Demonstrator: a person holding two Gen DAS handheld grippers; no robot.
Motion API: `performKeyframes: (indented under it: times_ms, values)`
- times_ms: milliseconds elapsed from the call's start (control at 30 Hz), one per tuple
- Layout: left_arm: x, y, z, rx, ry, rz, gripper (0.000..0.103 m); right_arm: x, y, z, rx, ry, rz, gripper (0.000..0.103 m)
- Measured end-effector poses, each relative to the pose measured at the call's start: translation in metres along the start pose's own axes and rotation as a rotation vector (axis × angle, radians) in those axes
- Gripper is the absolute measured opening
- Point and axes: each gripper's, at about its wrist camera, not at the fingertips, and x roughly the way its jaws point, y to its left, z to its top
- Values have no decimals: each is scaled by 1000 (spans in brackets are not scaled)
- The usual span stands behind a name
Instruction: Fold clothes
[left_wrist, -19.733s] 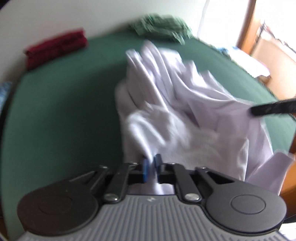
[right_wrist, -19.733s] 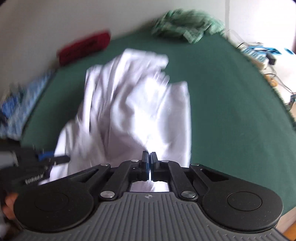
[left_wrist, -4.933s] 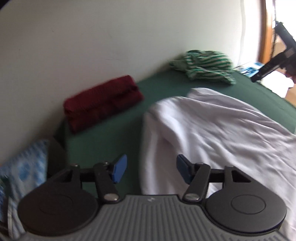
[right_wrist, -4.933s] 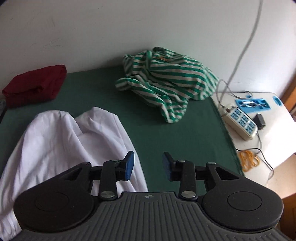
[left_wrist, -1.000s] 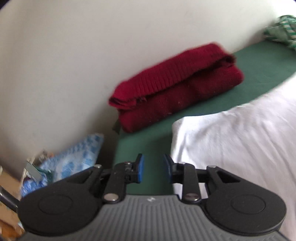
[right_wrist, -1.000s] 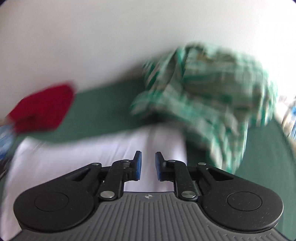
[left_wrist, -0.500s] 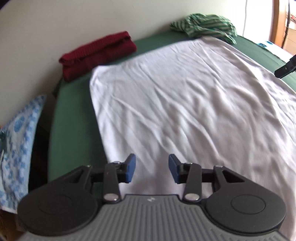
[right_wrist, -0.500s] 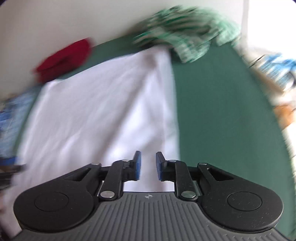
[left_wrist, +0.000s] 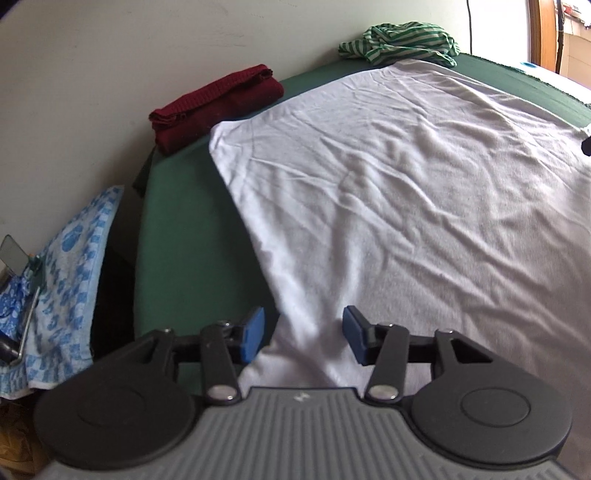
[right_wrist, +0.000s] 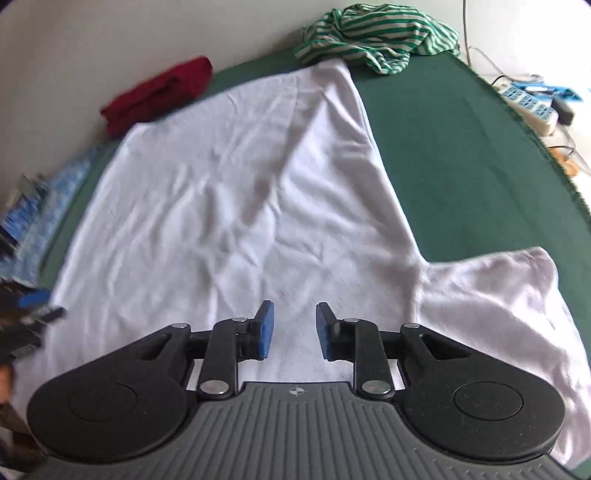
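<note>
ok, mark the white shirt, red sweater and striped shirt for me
white shirt (right_wrist: 236, 206), right wrist view, middle of the spread body
red sweater (left_wrist: 218, 107), left wrist view, top of the folded stack
striped shirt (right_wrist: 373, 37), right wrist view, centre of the crumpled heap

White shirt (left_wrist: 424, 206) across the middle: soft matt cotton-like cloth, finely creased. Under it the table (left_wrist: 192, 236) wears a smooth matt green cover. Upper left, the red garment (left_wrist: 218, 107) shows a chunky ribbed knit. Lower frame, the left gripper (left_wrist: 302, 339) is matt black plastic with shiny metal rivets and blue rubbery-looking fingers (left_wrist: 251, 334).
</note>
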Motion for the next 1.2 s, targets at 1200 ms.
performKeyframes:
  times_ms: [1200]
  values:
    - [-132, -37, -124, -558, 134, 251, 74, -65, -45, -81, -129, 55, 80, 15]
